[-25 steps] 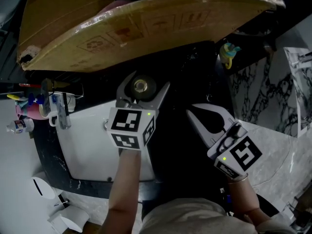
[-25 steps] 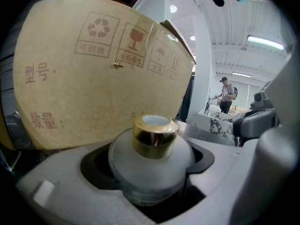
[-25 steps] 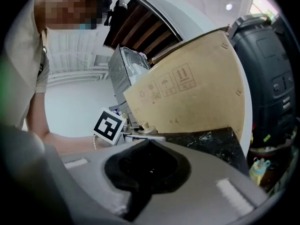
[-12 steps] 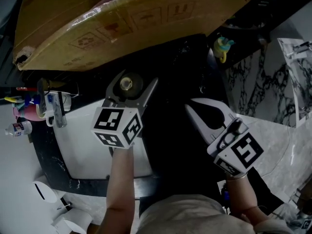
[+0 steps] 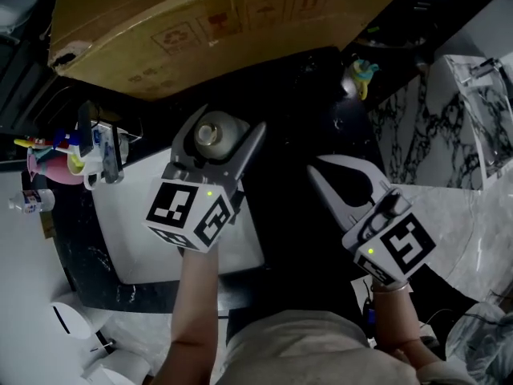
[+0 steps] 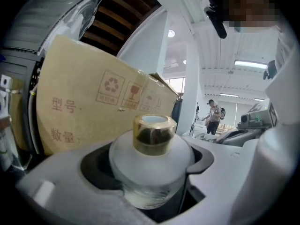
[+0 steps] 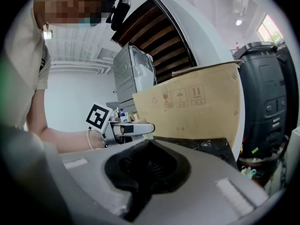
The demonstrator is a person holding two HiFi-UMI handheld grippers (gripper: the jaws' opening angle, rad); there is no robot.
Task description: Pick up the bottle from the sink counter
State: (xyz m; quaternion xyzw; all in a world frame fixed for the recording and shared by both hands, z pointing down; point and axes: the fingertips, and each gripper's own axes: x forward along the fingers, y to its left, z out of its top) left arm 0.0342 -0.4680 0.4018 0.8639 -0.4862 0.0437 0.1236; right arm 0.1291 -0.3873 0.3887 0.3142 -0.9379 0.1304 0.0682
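Observation:
A frosted white bottle (image 5: 213, 134) with a gold cap (image 6: 153, 133) sits between the jaws of my left gripper (image 5: 225, 123), which is shut on its round body (image 6: 151, 163). The bottle hangs upright above the dark sink counter (image 5: 298, 127), in front of a big cardboard box (image 5: 216, 18). To the right, my right gripper (image 5: 315, 166) hovers over the counter with its white jaws closed together and nothing in the dark recess (image 7: 149, 170) between them.
A white sink basin (image 5: 132, 235) lies at the left, with a faucet (image 5: 108, 147) and a pink cup of brushes (image 5: 48, 165) behind it. A small yellow and teal toy (image 5: 361, 74) hangs at the counter's far end. Marbled panels (image 5: 453, 127) stand to the right.
My left gripper has lifted with the bottle in it, so the bottle looks larger and nearer. The right gripper has shifted only slightly.

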